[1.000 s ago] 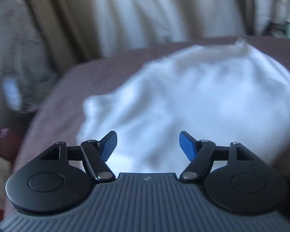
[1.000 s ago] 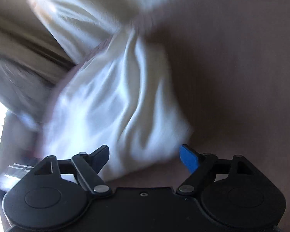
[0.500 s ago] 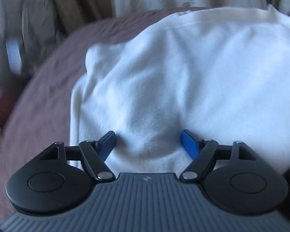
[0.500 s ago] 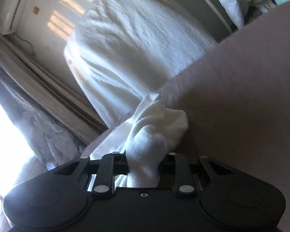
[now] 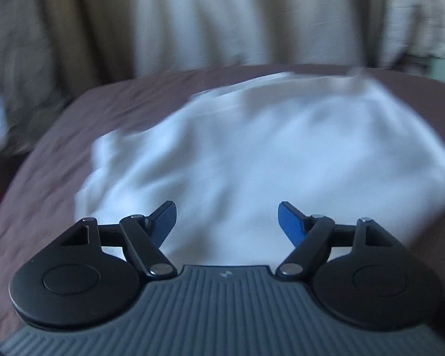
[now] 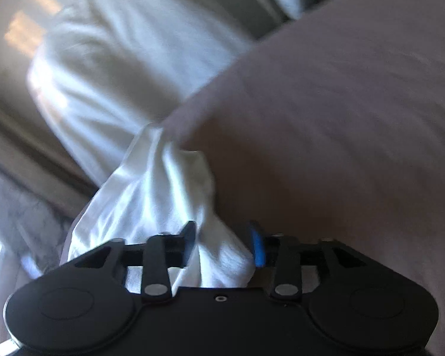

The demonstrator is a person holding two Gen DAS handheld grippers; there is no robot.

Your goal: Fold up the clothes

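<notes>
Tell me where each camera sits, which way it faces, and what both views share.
Left wrist: sits on the left gripper, looking forward over the blurred white cloth garment on the brown bedspread toward beige curtains; its spread blue-padded fingers show, empty.
Right wrist: sits on the right gripper, tilted, looking along the bedspread toward white drapery; its fingers pinch bunched garment fabric.
Shared: the garment and the bedspread.
</notes>
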